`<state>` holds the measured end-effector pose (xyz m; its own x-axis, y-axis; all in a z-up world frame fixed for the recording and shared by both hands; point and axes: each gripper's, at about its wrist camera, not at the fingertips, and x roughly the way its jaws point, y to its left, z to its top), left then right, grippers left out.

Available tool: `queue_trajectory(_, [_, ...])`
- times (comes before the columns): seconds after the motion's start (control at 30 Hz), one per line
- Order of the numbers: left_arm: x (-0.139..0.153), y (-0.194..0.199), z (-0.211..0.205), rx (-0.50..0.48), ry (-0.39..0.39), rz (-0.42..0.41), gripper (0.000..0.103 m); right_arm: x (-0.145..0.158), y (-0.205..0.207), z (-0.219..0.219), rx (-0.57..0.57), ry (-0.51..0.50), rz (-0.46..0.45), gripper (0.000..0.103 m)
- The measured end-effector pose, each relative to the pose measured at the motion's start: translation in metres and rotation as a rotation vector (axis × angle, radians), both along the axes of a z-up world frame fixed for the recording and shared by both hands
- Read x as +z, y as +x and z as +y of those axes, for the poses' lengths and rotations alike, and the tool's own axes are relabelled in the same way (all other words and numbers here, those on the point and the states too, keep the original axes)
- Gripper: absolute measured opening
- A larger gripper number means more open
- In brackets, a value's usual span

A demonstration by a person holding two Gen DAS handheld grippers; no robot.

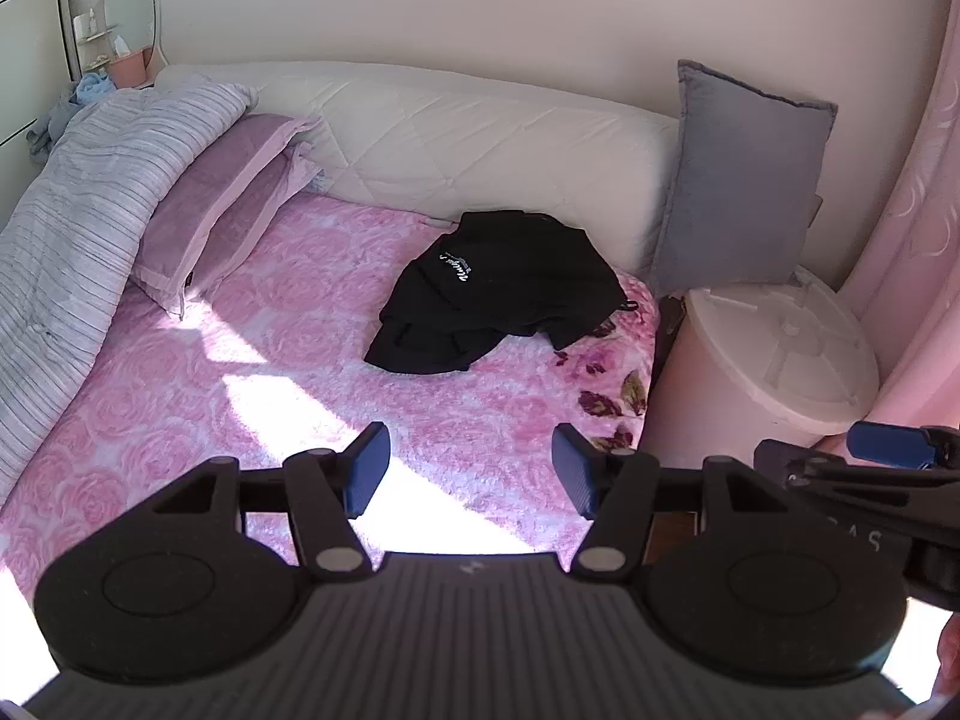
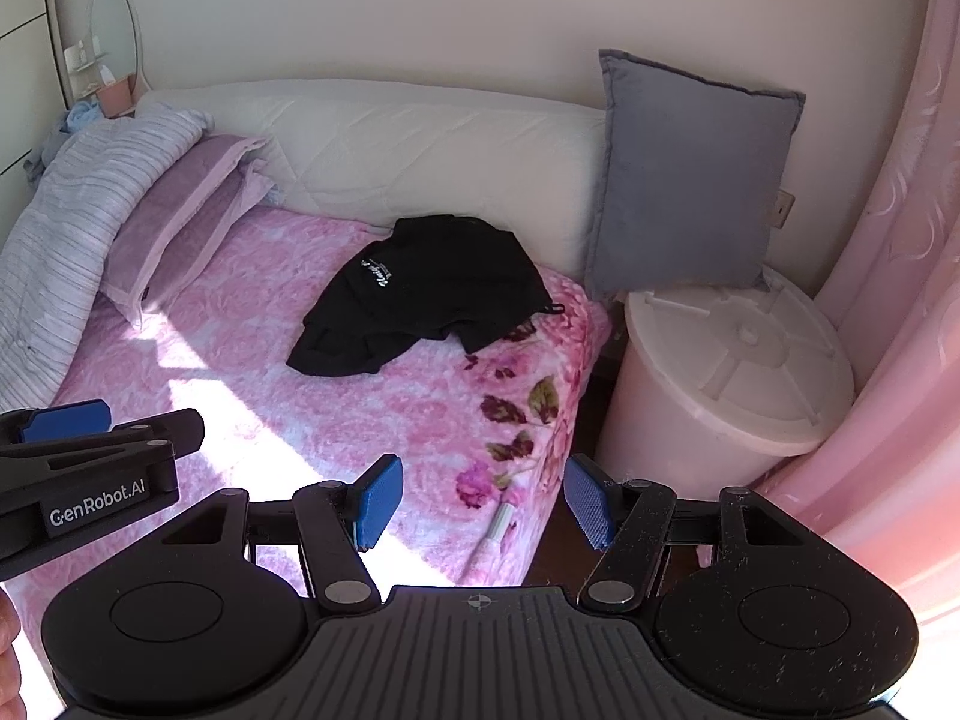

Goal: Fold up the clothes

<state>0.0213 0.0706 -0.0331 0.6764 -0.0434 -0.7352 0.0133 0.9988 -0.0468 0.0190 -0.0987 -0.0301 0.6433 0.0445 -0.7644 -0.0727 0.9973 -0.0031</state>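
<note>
A crumpled black garment (image 1: pixel 498 294) with white lettering lies on the pink floral bedspread (image 1: pixel 312 324) near the headboard, toward the bed's right side. It also shows in the right wrist view (image 2: pixel 420 294). My left gripper (image 1: pixel 471 468) is open and empty, held above the foot of the bed, well short of the garment. My right gripper (image 2: pixel 483 498) is open and empty, over the bed's right front corner. Each gripper appears at the edge of the other's view.
A white padded headboard (image 1: pixel 468 138) runs along the wall. A grey cushion (image 1: pixel 744 180) leans at its right end. A white lidded bin (image 1: pixel 780 354) stands beside the bed. Lilac pillows (image 1: pixel 222 204) and a striped duvet (image 1: pixel 78 228) lie left. A pink curtain (image 1: pixel 918 228) hangs right.
</note>
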Motion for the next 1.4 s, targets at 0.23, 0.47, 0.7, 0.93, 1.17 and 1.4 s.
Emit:
queue_trajectory(0.23, [-0.006,0.014,0.004,0.011,0.013,0.018,0.056,-0.007,0.016,0.002,0.006,0.008,0.017,0.063])
queue_trajectory(0.47, [-0.012,0.039,0.005,0.033,0.024,0.032,0.056,-0.018,0.042,-0.002,0.024,0.013,0.037,0.063])
queue_trajectory(0.7, [-0.028,0.076,0.000,0.048,0.023,0.077,0.056,-0.032,0.077,-0.013,0.041,0.014,0.056,0.063])
queue_trajectory(0.93, [-0.055,0.122,-0.005,0.048,0.014,0.151,0.056,-0.053,0.124,-0.033,0.052,0.037,0.074,0.063])
queue_trajectory(1.17, [-0.086,0.171,-0.002,0.067,-0.004,0.222,0.050,-0.086,0.176,-0.042,0.078,0.042,0.172,0.063])
queue_trajectory(1.4, [-0.122,0.221,0.005,0.099,-0.029,0.282,0.050,-0.118,0.226,-0.045,0.104,-0.012,0.224,0.063])
